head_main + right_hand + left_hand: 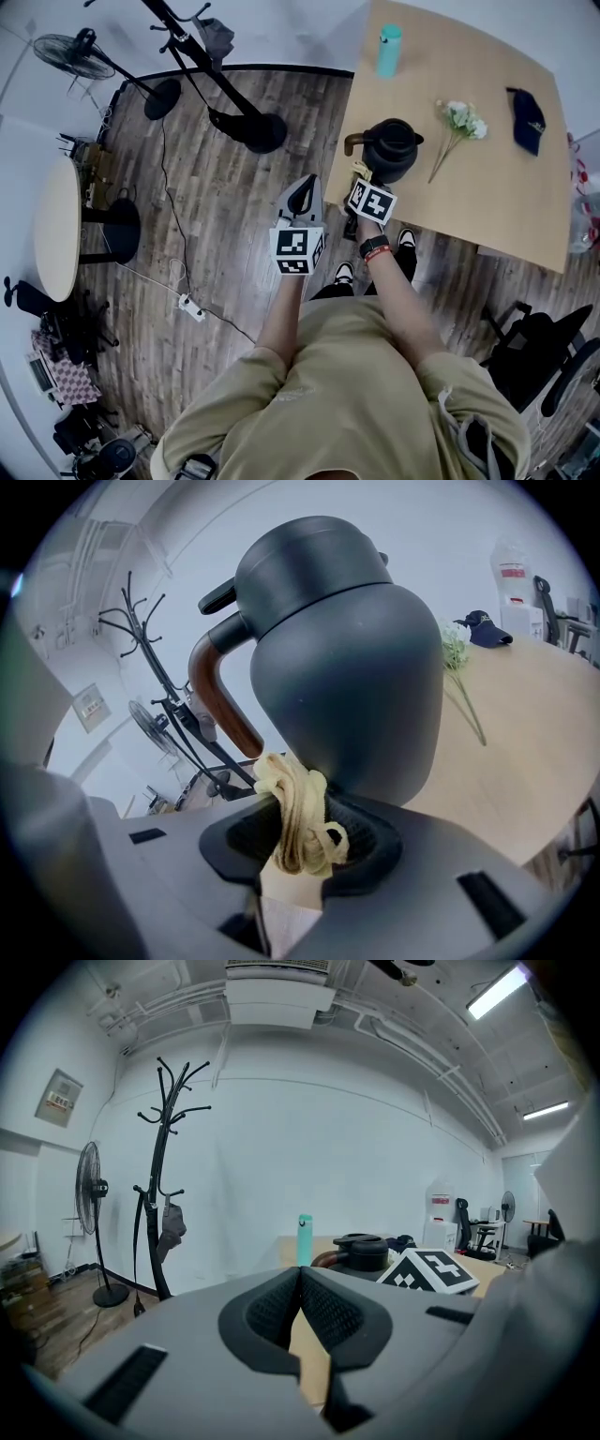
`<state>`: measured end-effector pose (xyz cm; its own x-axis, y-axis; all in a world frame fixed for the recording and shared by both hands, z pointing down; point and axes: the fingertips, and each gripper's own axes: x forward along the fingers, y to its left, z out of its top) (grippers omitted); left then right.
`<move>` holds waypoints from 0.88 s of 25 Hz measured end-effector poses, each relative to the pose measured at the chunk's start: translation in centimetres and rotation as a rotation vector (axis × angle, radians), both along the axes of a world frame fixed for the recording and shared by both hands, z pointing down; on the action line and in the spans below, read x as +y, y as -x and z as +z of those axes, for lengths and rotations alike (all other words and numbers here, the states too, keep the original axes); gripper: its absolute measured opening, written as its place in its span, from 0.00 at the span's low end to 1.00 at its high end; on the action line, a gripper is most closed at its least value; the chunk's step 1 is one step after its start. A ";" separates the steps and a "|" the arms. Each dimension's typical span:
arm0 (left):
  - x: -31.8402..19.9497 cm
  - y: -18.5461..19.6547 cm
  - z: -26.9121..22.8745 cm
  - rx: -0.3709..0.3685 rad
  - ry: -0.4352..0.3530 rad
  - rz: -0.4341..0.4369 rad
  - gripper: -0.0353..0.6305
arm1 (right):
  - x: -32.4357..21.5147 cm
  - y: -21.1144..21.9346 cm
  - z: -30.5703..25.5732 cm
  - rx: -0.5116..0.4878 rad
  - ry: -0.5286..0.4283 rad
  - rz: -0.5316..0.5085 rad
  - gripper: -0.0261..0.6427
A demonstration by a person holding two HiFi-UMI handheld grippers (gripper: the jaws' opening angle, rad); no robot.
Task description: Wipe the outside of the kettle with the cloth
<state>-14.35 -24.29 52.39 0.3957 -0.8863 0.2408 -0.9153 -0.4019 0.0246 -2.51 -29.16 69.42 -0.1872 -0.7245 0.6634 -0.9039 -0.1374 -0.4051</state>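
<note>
Head view: kettle (392,148), table (497,197), plank floor (225,234)

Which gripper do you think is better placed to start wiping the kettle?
Right: the right gripper holds the cloth beside the kettle; the left gripper is shut, empty and farther back.

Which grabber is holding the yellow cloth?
The right gripper: its jaws pinch the yellow cloth right by the kettle. The left gripper is shut on nothing.
</note>
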 end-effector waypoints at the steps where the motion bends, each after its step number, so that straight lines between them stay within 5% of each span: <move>1: 0.0 -0.1 0.0 0.001 0.001 0.002 0.09 | 0.1 0.0 0.0 -0.005 0.000 -0.002 0.25; 22: 0.3 -3.2 -0.1 0.008 0.007 0.057 0.09 | 2.2 -2.2 -1.1 -0.051 -0.004 -0.003 0.25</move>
<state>-11.17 -24.03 52.33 0.4472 -0.8606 0.2435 -0.8908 -0.4532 0.0343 -0.36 -26.93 68.36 -0.2226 -0.7266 0.6500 -0.8824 -0.1334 -0.4512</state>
